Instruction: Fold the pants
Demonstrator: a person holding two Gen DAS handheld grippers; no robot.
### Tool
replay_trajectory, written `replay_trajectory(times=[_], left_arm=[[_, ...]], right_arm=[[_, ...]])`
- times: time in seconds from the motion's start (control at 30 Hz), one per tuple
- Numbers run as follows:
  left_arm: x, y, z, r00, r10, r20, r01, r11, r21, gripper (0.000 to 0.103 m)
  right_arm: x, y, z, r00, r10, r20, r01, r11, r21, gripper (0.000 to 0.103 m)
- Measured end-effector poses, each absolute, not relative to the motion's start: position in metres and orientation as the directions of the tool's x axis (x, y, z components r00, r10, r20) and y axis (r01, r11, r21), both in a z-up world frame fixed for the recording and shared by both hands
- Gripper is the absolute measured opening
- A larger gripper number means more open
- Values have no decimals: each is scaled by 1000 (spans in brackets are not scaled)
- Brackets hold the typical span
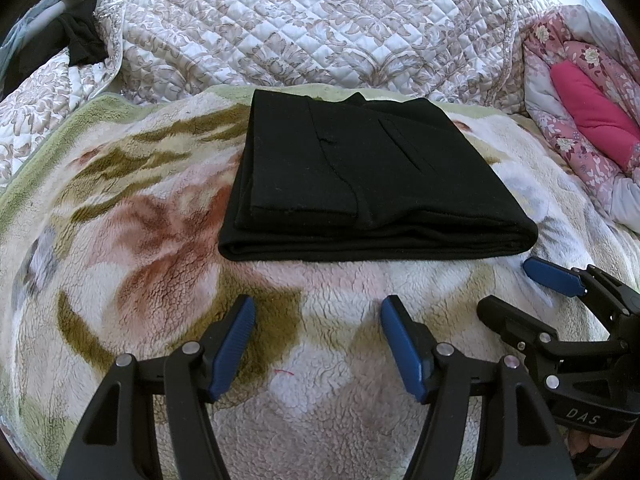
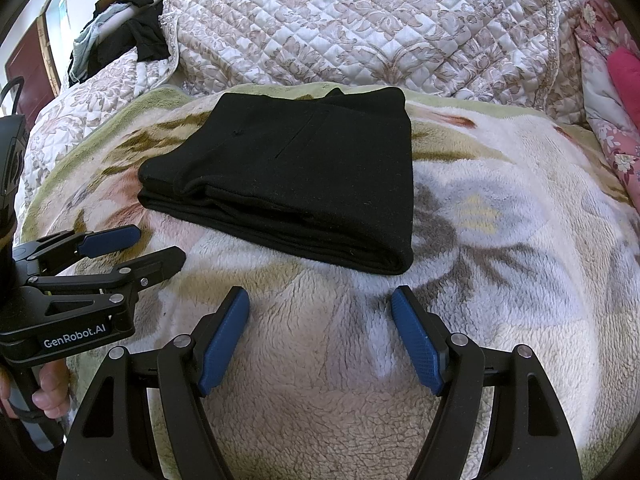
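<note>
Fleece blanket (image 1: 320,360) right under both cameras, cream with faded flowers, covering the bed. The left claw (image 1: 318,316) sits just above it, jaws spread wide, nothing in them. Same for the right claw (image 2: 320,312), wide open and empty. Each one peeks into the other's view from the side, both close together at the near edge.

A little further out are the pants (image 1: 360,176), black, already a neat rectangular stack lying flat on the blanket, not touching either claw. Looks basically done to me.

Handling guess: soft knit, light, floppy, several layers that'd slide apart if you grab only the top one. If it needs moving or one more fold, I'd pinch the thick rounded fold edge nearest the claws, one at each corner, so all layers come along. The fuzzy blanket might drag on it a bit.

Behind that there's a quilted cover (image 1: 320,20), a pink floral bundle (image 1: 580,120) on the right, dark clothes (image 1: 80,36) far left.

Hard to tell: black on black hides the seams and layer count, the far edge of the stack is tucked out of sight, and I can't make out where the waistband ended up
</note>
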State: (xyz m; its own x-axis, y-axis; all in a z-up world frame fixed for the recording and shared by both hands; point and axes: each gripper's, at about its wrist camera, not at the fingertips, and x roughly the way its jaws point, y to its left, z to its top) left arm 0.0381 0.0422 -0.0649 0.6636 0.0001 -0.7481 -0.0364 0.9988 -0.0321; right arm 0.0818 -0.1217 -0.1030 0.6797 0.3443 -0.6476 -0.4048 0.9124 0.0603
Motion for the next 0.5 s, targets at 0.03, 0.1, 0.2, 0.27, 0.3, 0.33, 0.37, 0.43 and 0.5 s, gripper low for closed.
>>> replay_trajectory(times=[0.03, 0.1, 0.2, 0.27, 0.3, 0.33, 0.37, 0.43, 0.5], left_arm=[[38, 42, -65, 663, 0, -748, -36, 999, -32, 68], [38, 42, -65, 663, 0, -748, -36, 999, -32, 68], [38, 42, -65, 663, 0, -748, -36, 999, -31, 68], [38, 43, -65, 663, -1, -749, -35, 999, -32, 68], [38, 42, -65, 663, -1, -749, -35, 999, -32, 68], [38, 43, -66, 663, 0, -748, -35, 999, -32, 68], [38, 42, -65, 663, 0, -749, -35, 999, -31, 68], [39, 42, -65, 663, -1, -749, -35, 999, -32, 69], [39, 42, -65, 662, 0, -749, -35, 999, -32, 68]], right_arm=[[82, -122, -103, 680, 345, -648, -405, 912, 61, 74], [82, -122, -103, 680, 345, -647, -405, 912, 61, 74], [82, -122, -103, 680, 345, -647, -405, 912, 60, 74], [82, -122, -103, 680, 344, -647, -405, 912, 60, 74], [82, -122, -103, 680, 344, -647, -405, 912, 60, 74], [82, -122, -103, 680, 344, -647, -405, 912, 60, 74], [82, -122, -103, 680, 345, -647, -405, 912, 61, 74], [82, -122, -103, 680, 345, -647, -405, 912, 61, 74], [82, -122, -103, 680, 344, -647, -405, 913, 60, 74]])
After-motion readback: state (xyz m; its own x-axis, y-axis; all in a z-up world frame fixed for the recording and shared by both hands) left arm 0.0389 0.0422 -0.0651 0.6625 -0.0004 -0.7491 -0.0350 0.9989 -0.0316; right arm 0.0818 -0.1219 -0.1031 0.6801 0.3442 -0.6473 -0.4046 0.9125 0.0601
